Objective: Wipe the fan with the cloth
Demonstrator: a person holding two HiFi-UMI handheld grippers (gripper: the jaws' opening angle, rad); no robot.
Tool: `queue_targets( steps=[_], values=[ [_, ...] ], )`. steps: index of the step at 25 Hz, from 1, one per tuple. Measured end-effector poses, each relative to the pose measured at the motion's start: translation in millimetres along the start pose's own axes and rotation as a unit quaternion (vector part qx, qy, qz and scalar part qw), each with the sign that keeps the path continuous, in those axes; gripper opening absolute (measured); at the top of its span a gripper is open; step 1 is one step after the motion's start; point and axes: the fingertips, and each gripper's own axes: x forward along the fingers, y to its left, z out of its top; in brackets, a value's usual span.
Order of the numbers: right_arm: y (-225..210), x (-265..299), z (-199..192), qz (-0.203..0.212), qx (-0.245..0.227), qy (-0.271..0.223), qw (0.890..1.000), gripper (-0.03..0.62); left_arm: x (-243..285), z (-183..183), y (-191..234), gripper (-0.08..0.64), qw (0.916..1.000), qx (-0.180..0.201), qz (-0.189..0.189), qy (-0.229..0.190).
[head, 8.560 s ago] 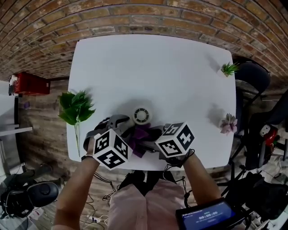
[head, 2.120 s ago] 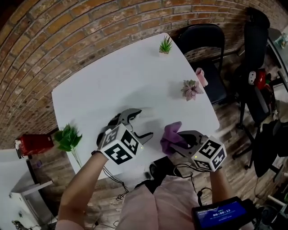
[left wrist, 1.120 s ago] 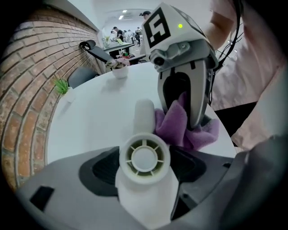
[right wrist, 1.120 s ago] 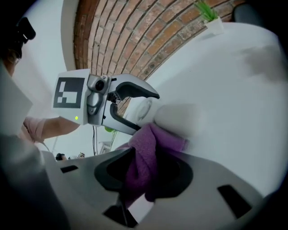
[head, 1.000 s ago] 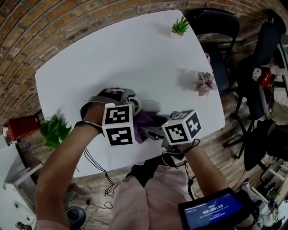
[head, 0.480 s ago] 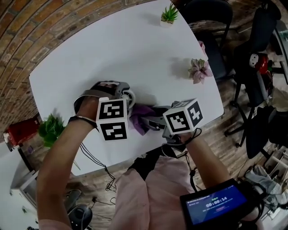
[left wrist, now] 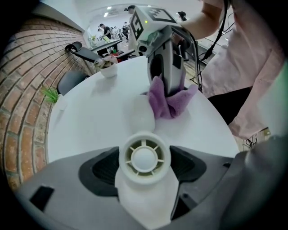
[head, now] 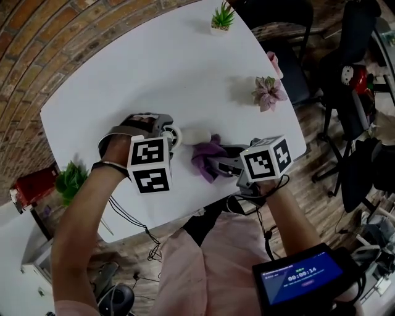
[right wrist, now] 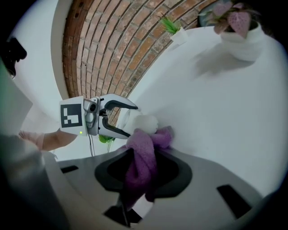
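Fan: the small white plastic fan sits over the near part of the round-cornered white table, between the two grippers. No view shows whether it touches the tabletop.
Fan axis: its long axis runs along the left gripper's jaws. In the head view that is roughly left to right, about level with the tabletop.
Fan ends: the round end with its ring, spokes and hub faces back into the left gripper view. The smooth rounded end points away, toward the right gripper.
Left gripper: the left gripper has its jaws partly closed on the fan, one dark pad pressing each side just behind the round end.
Cloth: the purple fleecy cloth is bunched into folds just right of the fan. In both gripper views its front fold touches the fan's rounded far end.
Right gripper: the right gripper has its jaws closed on the cloth. The bunch stands up between the pads and spills forward past them.
Far corner: a small green plant in a white pot stands at the table's far edge.
Right edge: a pink-leaved plant stands near the table's right edge, well apart from the fan.
Left edge: a leafy green sprig shows by the table's near-left side.
Beyond the table: a black chair stands at the right and a brick wall shows at the upper left.
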Motion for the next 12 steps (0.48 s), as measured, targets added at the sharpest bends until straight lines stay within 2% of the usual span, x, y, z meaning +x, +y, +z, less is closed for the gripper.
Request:
queue_targets(
  steps=[6,12],
  values=[
    [-13,-16,3,-0.020,0.011,-0.019,1.000,0.115,1,0,0,0.356,1.0000,0.008,-0.002,0.005],
    [-24,-35,5,-0.066,0.005,-0.035,0.997,0.115,2,1,-3,0.356,0.9992,0.037,-0.003,0.018]
  ],
)
